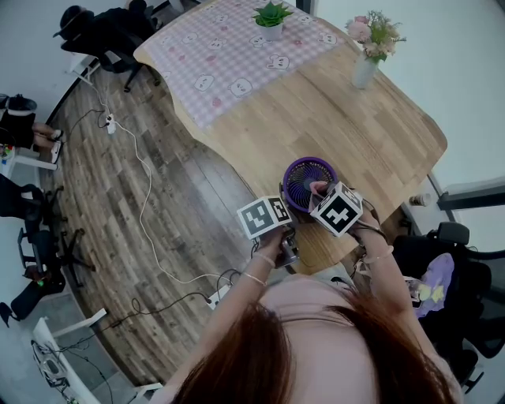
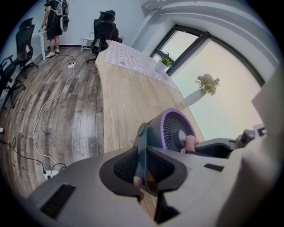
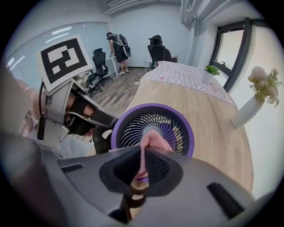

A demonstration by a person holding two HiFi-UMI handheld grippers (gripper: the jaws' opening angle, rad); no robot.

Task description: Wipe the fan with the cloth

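left hand-held gripper (image 2: 143,166) is clamped on the fan (image 2: 171,131) by its thin dark stand. right hand-held gripper (image 3: 142,165) pinches the soft cloth (image 3: 153,141) against the fan's hub. the fan looks light, its grille probably flimsy, so press gently.

Wooden table (image 1: 371,134) takes upper right of head view. Pink checked tablecloth (image 1: 237,55) covers its far end, 12 o'clock. Potted green plant (image 1: 271,17) upright on it. Vase of pink flowers (image 1: 368,49) at 1 o'clock, on bare wood. Black office chair (image 1: 102,35) at 11 o'clock. White cable (image 1: 149,189) snakes over plank floor (image 1: 102,237), 9 o'clock, near power strip (image 1: 110,124). Person (image 3: 116,46) stands by far wall in right gripper view.
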